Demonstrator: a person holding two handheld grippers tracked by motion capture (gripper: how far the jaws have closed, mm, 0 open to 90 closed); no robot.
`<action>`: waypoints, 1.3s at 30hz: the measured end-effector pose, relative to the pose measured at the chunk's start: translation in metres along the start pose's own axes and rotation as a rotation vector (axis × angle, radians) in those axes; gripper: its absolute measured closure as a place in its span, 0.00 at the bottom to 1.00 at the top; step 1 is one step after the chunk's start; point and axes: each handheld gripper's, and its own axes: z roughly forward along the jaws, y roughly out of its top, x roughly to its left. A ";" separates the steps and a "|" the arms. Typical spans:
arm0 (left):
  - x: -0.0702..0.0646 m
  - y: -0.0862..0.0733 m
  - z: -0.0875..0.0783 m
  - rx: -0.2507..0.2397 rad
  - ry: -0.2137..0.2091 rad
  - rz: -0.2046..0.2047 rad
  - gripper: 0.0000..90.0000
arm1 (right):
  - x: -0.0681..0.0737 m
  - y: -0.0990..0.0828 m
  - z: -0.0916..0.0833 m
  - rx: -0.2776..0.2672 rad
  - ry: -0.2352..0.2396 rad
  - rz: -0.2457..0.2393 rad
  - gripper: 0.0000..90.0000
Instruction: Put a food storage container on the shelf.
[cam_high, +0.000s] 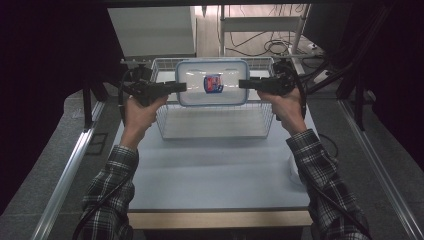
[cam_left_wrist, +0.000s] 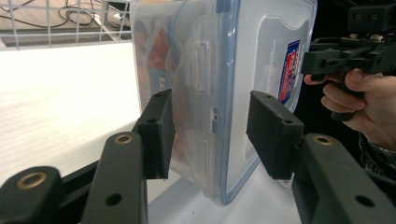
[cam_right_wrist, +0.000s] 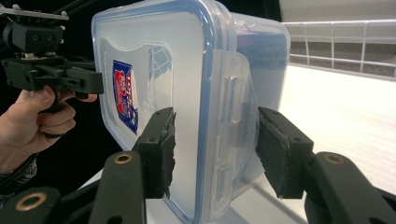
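Left gripper (cam_high: 181, 87) and right gripper (cam_high: 243, 84) each pinch one short end of the clear lidded container (cam_high: 213, 82), pads clamped over the side latches. Container is carried level between them, above the wire basket (cam_high: 165, 122) on the table (cam_high: 215, 175). Judged mid-transfer; next move needs both hands travelling together, grip pressure kept even.

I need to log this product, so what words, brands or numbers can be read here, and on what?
Red and blue sticker on the lid of the clear plastic container: print too blurred to read.
Line of small print beside the sticker: too small to read.
Container's side wall, seen in the left gripper view: blue letters show through, not readable.
Nothing else bears text.
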 end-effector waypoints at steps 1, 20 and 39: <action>0.001 0.002 0.001 0.002 0.001 0.000 0.58 | 0.000 0.000 0.000 0.000 0.000 0.000 0.55; 0.015 0.006 0.015 -0.015 0.015 -0.017 0.56 | -0.015 0.010 0.011 0.005 -0.026 0.024 0.53; 0.003 0.001 0.021 -0.013 0.074 0.087 0.42 | -0.010 0.008 0.011 0.026 -0.059 -0.019 0.52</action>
